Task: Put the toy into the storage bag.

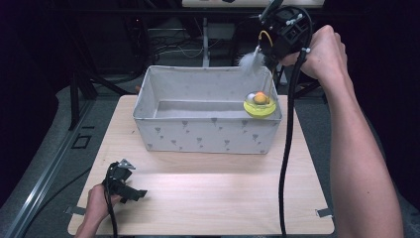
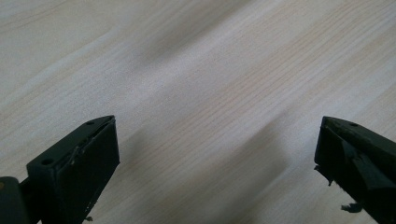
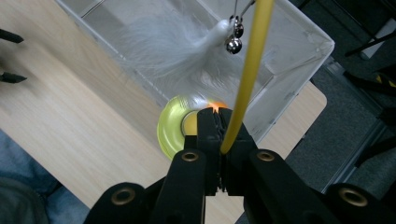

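My right gripper (image 1: pixel 270 52) (image 3: pixel 218 112) is shut on the yellow stem (image 3: pixel 252 60) of a cat toy, held high over the box's far right corner. From the stem hang a white feather (image 1: pixel 250 60) (image 3: pixel 173 46) and small bells (image 3: pixel 233 42). The toy's yellow-green round base (image 1: pixel 259 105) (image 3: pixel 170 126), with an orange ball in it, hangs at the right end of the box (image 1: pixel 208 134). My left gripper (image 1: pixel 132 184) (image 2: pixel 217 140) rests low on the table at the front left, open, with bare wood between its jaws.
The grey fabric box (image 3: pixel 299 56) with a small pattern stands at the back middle of the light wooden table (image 1: pixel 223 198) (image 2: pixel 196 70). The right gripper's black cable (image 1: pixel 286 148) trails down across the table's right side. Dark floor and stands lie beyond.
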The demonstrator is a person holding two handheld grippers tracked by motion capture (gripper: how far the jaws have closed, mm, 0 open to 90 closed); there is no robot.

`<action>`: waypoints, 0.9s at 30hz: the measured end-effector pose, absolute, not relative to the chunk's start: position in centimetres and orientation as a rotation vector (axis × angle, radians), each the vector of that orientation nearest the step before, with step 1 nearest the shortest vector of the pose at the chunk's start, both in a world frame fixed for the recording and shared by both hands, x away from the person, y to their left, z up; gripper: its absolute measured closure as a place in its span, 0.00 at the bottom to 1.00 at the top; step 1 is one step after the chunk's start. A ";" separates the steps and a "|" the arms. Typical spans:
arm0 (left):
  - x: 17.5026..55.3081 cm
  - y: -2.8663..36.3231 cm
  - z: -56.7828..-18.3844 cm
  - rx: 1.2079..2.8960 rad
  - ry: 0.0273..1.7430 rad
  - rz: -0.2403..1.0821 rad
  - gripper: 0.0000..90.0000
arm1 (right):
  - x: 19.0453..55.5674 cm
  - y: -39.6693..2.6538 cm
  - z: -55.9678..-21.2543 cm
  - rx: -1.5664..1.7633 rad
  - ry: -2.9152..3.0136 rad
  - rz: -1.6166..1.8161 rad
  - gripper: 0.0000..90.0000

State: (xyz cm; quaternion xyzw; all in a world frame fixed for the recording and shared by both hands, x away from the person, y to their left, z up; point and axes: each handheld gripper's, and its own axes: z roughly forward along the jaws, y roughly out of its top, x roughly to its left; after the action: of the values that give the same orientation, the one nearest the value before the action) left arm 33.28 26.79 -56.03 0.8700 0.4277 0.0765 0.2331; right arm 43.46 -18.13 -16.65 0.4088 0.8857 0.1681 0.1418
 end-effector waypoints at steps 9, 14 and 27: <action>33.4 26.8 -56.0 2.391 1.172 0.195 0.00 | 44.7 -18.3 -17.1 1.207 2.542 0.483 0.98; 33.4 26.7 -56.0 2.388 1.176 0.204 0.00 | 45.4 -18.3 -17.5 1.225 2.534 0.483 0.98; 33.5 26.4 -56.1 2.399 1.160 0.200 0.00 | 46.6 -18.9 -18.7 1.253 2.499 0.503 0.98</action>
State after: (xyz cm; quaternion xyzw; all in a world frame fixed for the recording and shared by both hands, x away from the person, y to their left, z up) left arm 33.49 26.44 -56.06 0.8731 0.4223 0.0729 0.2323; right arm 46.59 -18.89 -18.72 0.4361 0.8698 0.1752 0.1499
